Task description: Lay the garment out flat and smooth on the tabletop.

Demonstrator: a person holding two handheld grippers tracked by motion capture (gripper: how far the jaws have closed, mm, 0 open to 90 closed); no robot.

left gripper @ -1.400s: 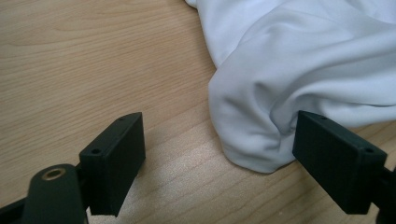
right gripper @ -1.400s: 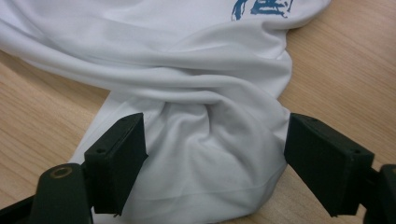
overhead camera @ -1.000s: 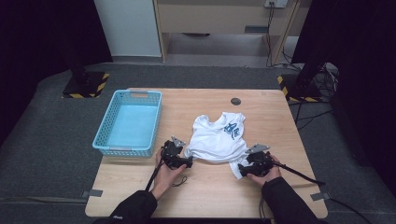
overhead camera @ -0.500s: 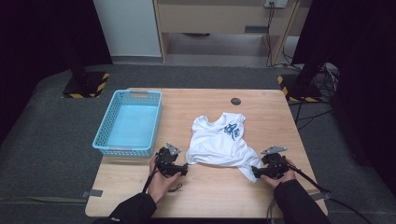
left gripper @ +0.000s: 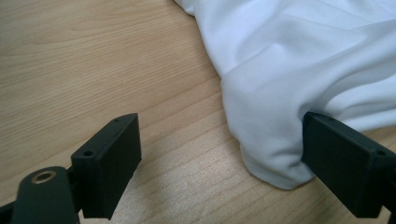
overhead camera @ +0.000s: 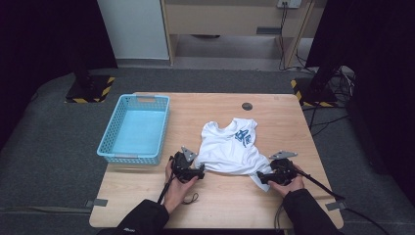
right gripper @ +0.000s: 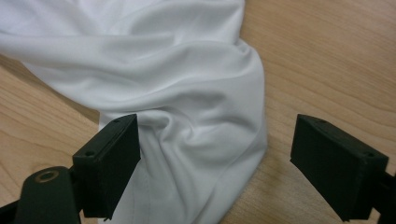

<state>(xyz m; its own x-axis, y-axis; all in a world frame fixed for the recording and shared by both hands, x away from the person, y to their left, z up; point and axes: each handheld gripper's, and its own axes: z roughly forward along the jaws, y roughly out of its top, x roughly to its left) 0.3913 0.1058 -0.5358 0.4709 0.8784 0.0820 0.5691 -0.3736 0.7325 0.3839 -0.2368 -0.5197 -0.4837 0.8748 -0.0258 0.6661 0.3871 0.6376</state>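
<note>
So I'm sitting at the wooden surface (overhead camera: pixel 215 196) with a white t-shirt (overhead camera: pixel 227 149) lying a bit crumpled near the middle, blue print (overhead camera: pixel 243 137) facing up and the neck hole pointing away from me. I'm holding my left tongs (overhead camera: pixel 199 171) right at the shirt's near left corner, and from the left gripper view they're standing wide open: one jaw is sitting on bare wood, the other is touching a rounded fold of the white fabric (left gripper: pixel 280 116), but nothing is being pinched. My right tongs (overhead camera: pixel 262 177) are hanging out at the near right corner, where a narrow tail of the shirt is trailing toward me. In the right gripper view those are open wide too, with the bunched cloth (right gripper: pixel 187 140) lying between the jaws, brushing against one jaw while the other is standing clear over the wood. So neither pair is actually gripping anything, the shirt is just resting flat on the surface between my two hands. Off to the left, well apart from the shirt, a light blue plastic basket (overhead camera: pixel 111 147) is sitting close to the surface's edge. There's also a small dark round disc (overhead camera: pixel 247 106) near the far edge, beyond the shirt's collar.
</note>
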